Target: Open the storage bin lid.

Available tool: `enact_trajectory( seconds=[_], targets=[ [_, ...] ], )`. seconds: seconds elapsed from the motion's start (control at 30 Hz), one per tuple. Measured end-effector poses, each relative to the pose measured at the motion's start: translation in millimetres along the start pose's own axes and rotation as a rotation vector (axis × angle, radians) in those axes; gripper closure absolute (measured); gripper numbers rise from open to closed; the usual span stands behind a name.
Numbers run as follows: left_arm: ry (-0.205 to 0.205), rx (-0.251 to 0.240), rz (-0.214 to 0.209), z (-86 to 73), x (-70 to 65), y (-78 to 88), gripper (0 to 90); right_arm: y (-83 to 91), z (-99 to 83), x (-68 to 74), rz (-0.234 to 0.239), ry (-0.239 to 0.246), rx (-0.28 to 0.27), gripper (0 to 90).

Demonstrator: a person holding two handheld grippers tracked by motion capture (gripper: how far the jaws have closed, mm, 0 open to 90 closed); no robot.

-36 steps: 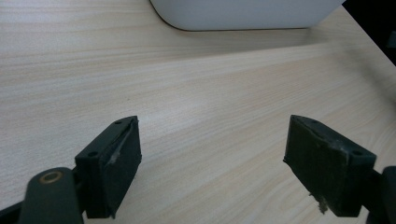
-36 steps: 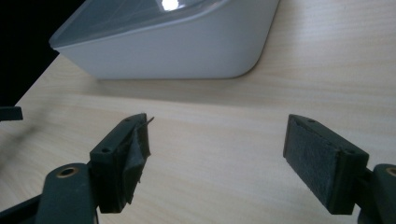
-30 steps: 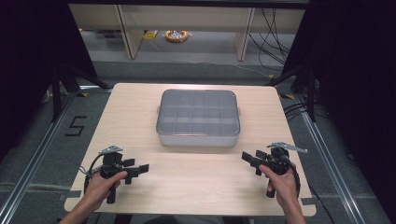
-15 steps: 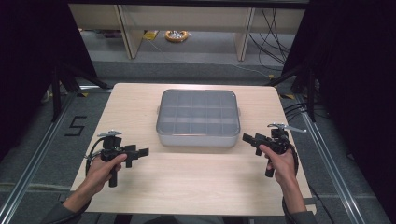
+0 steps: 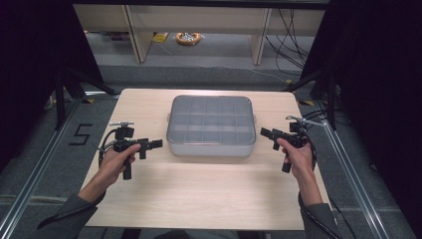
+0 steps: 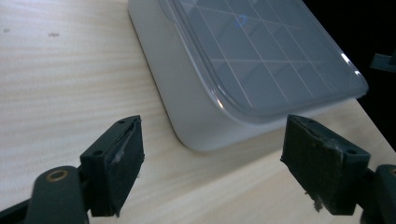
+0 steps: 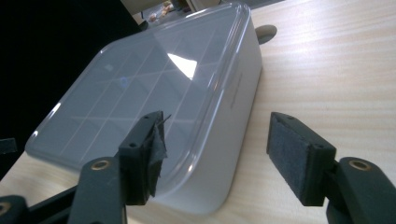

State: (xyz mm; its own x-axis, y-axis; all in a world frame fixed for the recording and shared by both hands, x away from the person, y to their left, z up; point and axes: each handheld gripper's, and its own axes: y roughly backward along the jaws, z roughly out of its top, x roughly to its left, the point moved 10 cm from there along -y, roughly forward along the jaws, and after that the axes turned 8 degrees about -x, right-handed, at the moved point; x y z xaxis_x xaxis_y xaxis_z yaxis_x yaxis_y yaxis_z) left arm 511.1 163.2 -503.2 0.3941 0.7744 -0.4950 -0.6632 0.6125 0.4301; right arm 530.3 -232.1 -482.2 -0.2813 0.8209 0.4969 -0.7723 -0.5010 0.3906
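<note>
Box (image 5: 210,126) sits between both open claws.

Both grippers are black. The left gripper (image 6: 210,158) has thick rectangular pads (image 6: 126,163), frayed at the edges, with small screws in the blocks and a brass-ringed hole below. The right gripper (image 7: 219,154) matches, its left pad torn. Black cables loop from each. Grey sleeves (image 5: 74,211) cover both forearms.
</note>
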Motion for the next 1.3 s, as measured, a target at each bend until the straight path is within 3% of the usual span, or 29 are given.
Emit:
enact_trajectory(
  seconds=[0.03,0.17,0.2,0.23,0.27,0.4,0.43,0.5,0.63,0.67,0.7,0.83,0.87,0.9,1.1,1.17,1.27,1.3],
  targets=[
    [0.002,0.002,-0.003,2.2,0.0,-2.6,21.3,-5.7,4.9,1.0,0.020,-0.006,-0.008,41.9],
    [0.003,-0.003,-0.004,19.5,0.4,-19.8,23.8,-17.5,9.7,-1.1,0.005,0.007,-0.006,44.4],
    [-0.002,0.000,0.001,22.9,1.9,-22.7,24.3,-19.7,11.6,-4.2,0.013,0.049,-0.006,44.7],
    [-0.002,0.000,0.001,22.9,1.9,-22.7,24.4,-20.5,11.1,0.6,-0.001,-0.015,0.009,44.9],
    [0.012,-0.002,0.004,28.9,1.8,-29.8,24.5,-23.4,13.4,-0.5,-0.003,-0.006,0.007,45.1],
    [0.004,0.000,0.017,35.0,2.4,-39.8,25.2,-29.1,16.1,-0.9,-0.012,-0.022,0.016,45.7],
    [-0.002,-0.005,0.033,38.4,4.6,-43.4,25.2,-31.3,17.3,-1.3,-0.017,-0.019,0.016,45.9],
    [0.022,-0.004,0.033,43.6,6.4,-51.7,25.9,-40.2,21.2,-5.2,-0.014,0.053,0.014,46.3],
    [0.042,-0.002,0.039,47.7,9.2,-60.2,27.1,-46.7,22.9,-4.8,-0.020,0.047,0.024,46.8],
    [0.046,-0.001,0.043,48.9,10.0,-62.6,27.5,-50.1,23.8,-5.2,-0.020,0.040,0.024,47.1],
    [0.046,0.003,0.033,50.7,9.3,-66.8,29.7,-52.1,20.7,0.7,-0.030,-0.056,0.058,47.8],
    [0.063,0.000,0.029,55.5,9.3,-72.4,31.8,-64.4,19.5,-4.1,-0.035,-0.030,0.059,48.7],
    [0.068,-0.006,0.029,58.0,9.2,-74.4,31.8,-64.4,19.5,-4.1,-0.035,-0.030,0.059,48.7],
    [0.071,-0.007,0.031,59.4,9.5,-75.7,33.2,-68.4,17.5,-2.9,-0.043,-0.059,0.067,49.4],
    [0.089,-0.006,0.048,63.4,12.2,-84.6,37.1,-76.3,16.1,-5.0,-0.046,-0.034,0.069,50.4],
    [0.105,-0.006,0.061,63.9,15.4,-89.4,39.2,-79.5,14.8,-1.4,-0.045,-0.096,0.078,50.6],
    [0.109,0.004,0.072,61.9,16.7,-93.0,41.4,-81.9,14.1,-3.5,-0.046,-0.080,0.080,50.8],
    [0.109,0.009,0.075,60.9,17.7,-94.6,42.0,-82.7,12.9,-2.1,-0.054,-0.111,0.084,50.8]
  ],
)
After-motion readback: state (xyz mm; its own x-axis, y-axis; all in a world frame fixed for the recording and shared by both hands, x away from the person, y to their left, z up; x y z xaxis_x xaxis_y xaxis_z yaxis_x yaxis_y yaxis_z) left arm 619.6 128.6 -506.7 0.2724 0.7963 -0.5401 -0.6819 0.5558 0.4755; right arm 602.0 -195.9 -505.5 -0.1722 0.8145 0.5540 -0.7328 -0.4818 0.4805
